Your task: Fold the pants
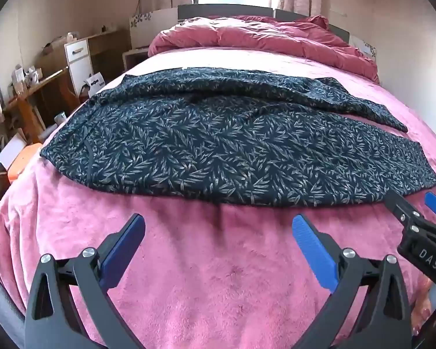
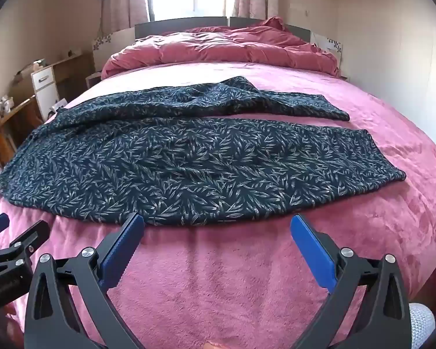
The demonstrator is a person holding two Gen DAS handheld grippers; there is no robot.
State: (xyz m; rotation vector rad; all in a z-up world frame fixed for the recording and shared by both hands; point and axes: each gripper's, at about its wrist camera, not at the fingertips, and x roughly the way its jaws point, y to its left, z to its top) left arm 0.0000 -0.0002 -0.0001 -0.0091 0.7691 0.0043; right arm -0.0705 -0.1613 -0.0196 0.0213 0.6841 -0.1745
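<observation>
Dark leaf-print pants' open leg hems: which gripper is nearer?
Right. The right gripper hovers open nearer the pants' hem end; the left gripper, open too, sits toward the waist end.

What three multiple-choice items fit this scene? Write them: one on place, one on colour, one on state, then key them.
1. The pants lie:
A. spread on the pink blanket
B. on the floor
C. over the headboard

2. The tongs' pads are:
A. red
B. blue
C. white

3. The left tongs and right tongs are:
A. both open and empty
B. both clamped on cloth
C. one open, one shut

Key:
A, the pants lie across the blanket.
B, the pads show blue.
A, both stand wide apart, short of the cloth.
</observation>
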